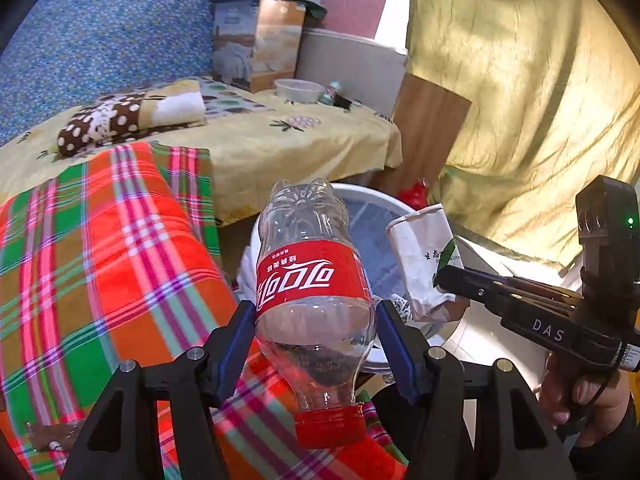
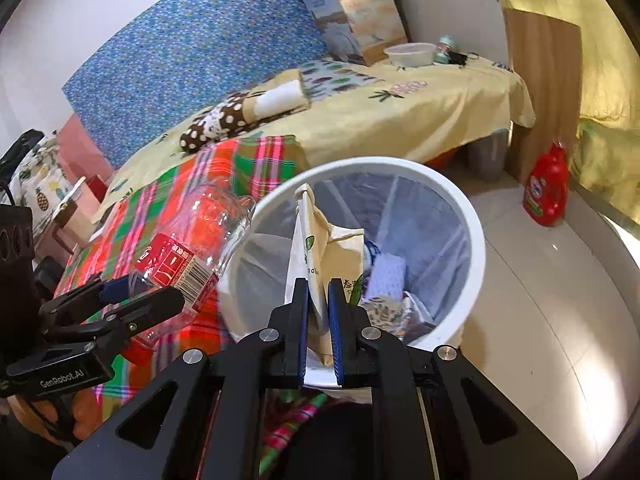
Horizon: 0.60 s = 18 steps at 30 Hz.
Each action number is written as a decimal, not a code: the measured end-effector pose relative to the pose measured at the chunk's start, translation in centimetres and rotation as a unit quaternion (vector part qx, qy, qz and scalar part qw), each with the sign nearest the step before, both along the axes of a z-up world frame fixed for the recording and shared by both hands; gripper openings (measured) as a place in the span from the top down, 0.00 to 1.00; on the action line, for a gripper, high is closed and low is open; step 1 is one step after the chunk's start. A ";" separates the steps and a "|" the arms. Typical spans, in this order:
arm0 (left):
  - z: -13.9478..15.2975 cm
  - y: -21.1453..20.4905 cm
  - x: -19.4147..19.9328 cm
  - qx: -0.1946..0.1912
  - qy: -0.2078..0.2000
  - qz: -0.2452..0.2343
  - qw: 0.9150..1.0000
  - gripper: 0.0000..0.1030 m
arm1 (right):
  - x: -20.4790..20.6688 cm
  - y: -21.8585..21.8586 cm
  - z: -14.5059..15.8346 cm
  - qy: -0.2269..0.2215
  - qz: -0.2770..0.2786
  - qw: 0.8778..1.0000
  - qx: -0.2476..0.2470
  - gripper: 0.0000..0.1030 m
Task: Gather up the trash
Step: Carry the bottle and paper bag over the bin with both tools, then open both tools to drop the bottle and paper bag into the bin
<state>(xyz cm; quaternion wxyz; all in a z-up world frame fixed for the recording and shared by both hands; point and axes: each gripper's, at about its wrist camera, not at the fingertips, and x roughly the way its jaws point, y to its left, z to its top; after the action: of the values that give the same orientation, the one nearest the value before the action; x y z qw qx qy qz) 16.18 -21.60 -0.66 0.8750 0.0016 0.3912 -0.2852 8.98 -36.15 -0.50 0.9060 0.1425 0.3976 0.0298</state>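
My left gripper is shut on an empty clear cola bottle with a red label and red cap, cap toward me, held at the left rim of the white trash bin. The bottle also shows in the right wrist view. My right gripper is shut on a crumpled white and tan paper bag, held over the open bin. That bag also shows in the left wrist view, pinched by the right gripper. Paper scraps lie in the bin.
A plaid red and green blanket covers the bed edge at left. A yellow sheet carries a folded dotted cloth, a paper shopping bag and a plastic bowl. A red detergent bottle stands on the tiled floor by a wooden panel.
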 end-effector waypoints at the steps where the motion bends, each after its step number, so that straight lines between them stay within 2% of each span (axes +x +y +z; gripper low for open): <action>1: -0.2 -0.3 0.2 0.001 0.003 -0.003 1.000 0.40 | 0.1 -0.3 -0.3 0.005 -0.004 1.000 0.002 0.88; 8: -1.3 -2.1 1.6 0.008 0.020 -0.014 1.000 0.40 | 0.9 -1.1 -1.5 0.030 -0.007 1.000 0.004 0.86; 12: -1.7 -2.6 2.3 0.007 0.026 -0.014 1.000 0.40 | 1.0 -1.3 -1.7 0.030 -0.007 1.000 0.001 0.85; 14: -1.8 -2.7 2.5 0.002 0.029 -0.011 1.000 0.40 | 1.0 -1.4 -1.7 0.028 -0.011 1.000 0.000 0.78; 16: -1.7 -2.6 2.6 -0.003 0.027 -0.008 1.000 0.40 | 0.9 -1.6 -1.7 0.026 -0.014 1.000 0.003 0.65; 18: -1.5 -2.4 2.5 -0.004 0.021 -0.003 1.000 0.40 | 0.6 -1.8 -1.5 0.021 -0.016 1.000 0.006 0.65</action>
<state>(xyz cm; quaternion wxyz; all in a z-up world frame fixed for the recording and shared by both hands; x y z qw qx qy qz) 18.71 -24.01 -2.19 0.8656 -0.0070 0.4085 -0.2896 9.62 -37.92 -1.97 0.8967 0.1553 0.4142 0.0146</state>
